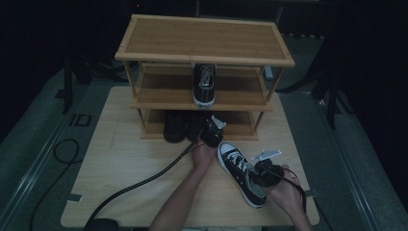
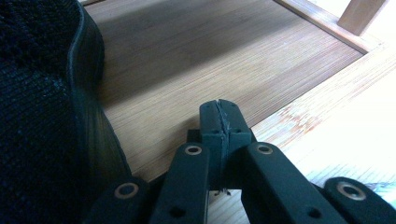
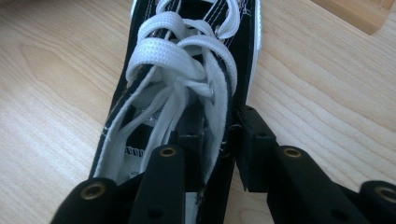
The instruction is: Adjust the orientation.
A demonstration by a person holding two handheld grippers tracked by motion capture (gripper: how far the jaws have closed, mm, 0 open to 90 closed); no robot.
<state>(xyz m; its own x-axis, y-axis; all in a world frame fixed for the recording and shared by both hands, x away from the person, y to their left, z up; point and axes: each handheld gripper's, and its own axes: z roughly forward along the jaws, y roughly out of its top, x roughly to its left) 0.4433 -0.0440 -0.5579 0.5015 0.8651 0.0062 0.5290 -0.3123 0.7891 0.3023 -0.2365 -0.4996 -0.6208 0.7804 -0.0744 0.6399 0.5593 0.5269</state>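
Observation:
A black canvas sneaker with white laces (image 1: 236,166) lies on the wooden table (image 1: 134,163), toe toward the rack. My right gripper (image 1: 253,173) is shut on its side wall near the opening. In the right gripper view, one jaw is inside the sneaker (image 3: 187,70) and the other outside, so my right gripper (image 3: 218,136) pinches the eyelet edge. My left gripper (image 1: 209,127) is shut with nothing in it at the front of the rack's bottom shelf (image 1: 240,130). In the left gripper view, my left gripper (image 2: 219,120) hovers over the bamboo shelf (image 2: 210,51), beside a black shoe (image 2: 37,116).
A three-shelf bamboo rack (image 1: 204,41) stands at the table's far side. A matching sneaker (image 1: 204,84) sits on the middle shelf, heel outward. Dark shoes (image 1: 175,126) occupy the bottom shelf's left part. A black cable (image 1: 139,183) trails across the table from the left gripper.

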